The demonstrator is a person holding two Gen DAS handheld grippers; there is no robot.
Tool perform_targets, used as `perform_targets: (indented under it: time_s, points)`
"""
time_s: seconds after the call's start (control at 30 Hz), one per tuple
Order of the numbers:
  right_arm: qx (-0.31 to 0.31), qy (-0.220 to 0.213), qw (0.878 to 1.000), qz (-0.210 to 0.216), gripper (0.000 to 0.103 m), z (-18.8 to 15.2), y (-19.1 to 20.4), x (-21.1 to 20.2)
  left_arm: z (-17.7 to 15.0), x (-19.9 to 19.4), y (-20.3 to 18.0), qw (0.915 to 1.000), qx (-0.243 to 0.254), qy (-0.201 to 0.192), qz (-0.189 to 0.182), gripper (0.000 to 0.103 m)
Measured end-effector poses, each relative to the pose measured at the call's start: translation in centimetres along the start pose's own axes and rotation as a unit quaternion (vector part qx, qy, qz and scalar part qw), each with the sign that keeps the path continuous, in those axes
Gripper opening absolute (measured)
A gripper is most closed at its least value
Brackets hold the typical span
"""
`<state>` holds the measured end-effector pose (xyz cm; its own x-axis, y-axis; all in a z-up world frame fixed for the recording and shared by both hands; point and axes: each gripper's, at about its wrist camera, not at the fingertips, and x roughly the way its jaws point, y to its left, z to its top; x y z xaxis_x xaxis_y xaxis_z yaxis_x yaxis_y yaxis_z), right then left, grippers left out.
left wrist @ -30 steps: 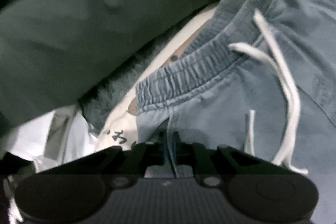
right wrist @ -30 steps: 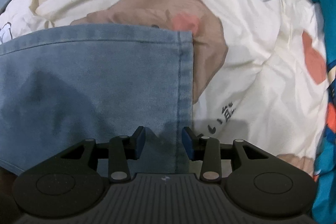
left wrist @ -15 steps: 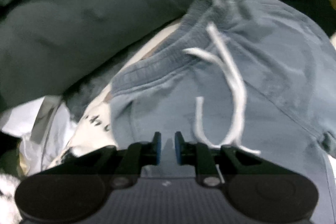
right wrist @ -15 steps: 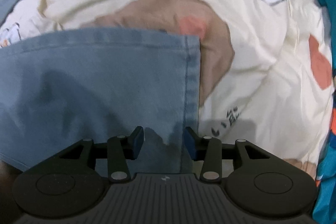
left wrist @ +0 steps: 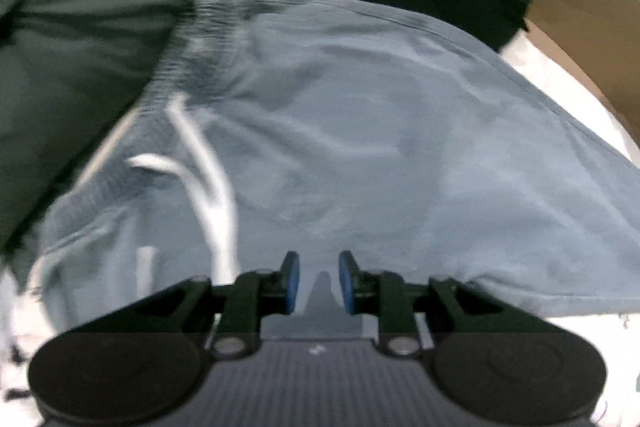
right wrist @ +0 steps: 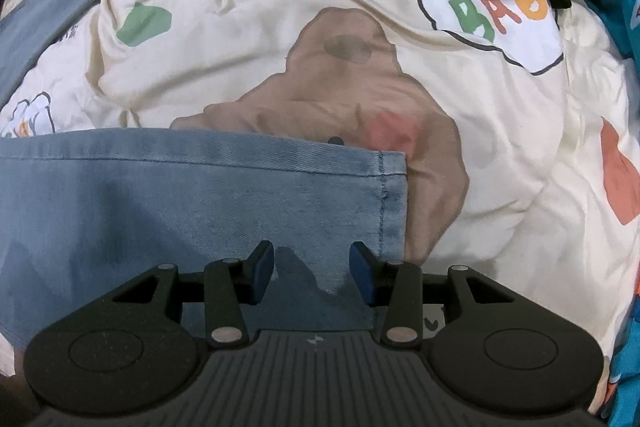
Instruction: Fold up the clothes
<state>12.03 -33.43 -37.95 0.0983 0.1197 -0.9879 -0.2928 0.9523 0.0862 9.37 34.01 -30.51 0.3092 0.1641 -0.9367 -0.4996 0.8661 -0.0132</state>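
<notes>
Above blurred blue trousers, left claw parting, empty; right claw apart, empty.

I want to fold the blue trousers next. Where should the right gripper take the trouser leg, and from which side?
Probably the hem corner of the trouser leg, coming from above. The leg lies flat on the cream sheet, and this stitched corner is free. The right gripper is open over the cloth beside it.

"BAB" on cartoon bedsheet

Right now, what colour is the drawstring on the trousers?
White drawstring, clearest in the left wrist view.
</notes>
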Motion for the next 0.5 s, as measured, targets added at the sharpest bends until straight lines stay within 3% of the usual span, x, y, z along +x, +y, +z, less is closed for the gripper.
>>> perform_targets:
  time_s: [0.13, 0.27, 0.5]
  points:
    - [-0.009, -0.003, 1.000, 0.000, 0.049, 0.0, 0.2, -0.3, 0.7, 1.9, -2.5, 0.9999, -0.001, 0.004, -0.010, 0.022]
    - [-0.021, -0.005, 1.000, -0.002, 0.049, 0.1, -0.1, -1.4, 1.6, 3.6, -3.7, 0.9999, -0.006, 0.005, -0.011, 0.011]
    - [-0.039, -0.013, 0.999, -0.008, 0.049, 1.7, 0.9, -1.5, 3.3, 6.3, -4.1, 0.9998, -0.006, 0.015, 0.014, 0.011]
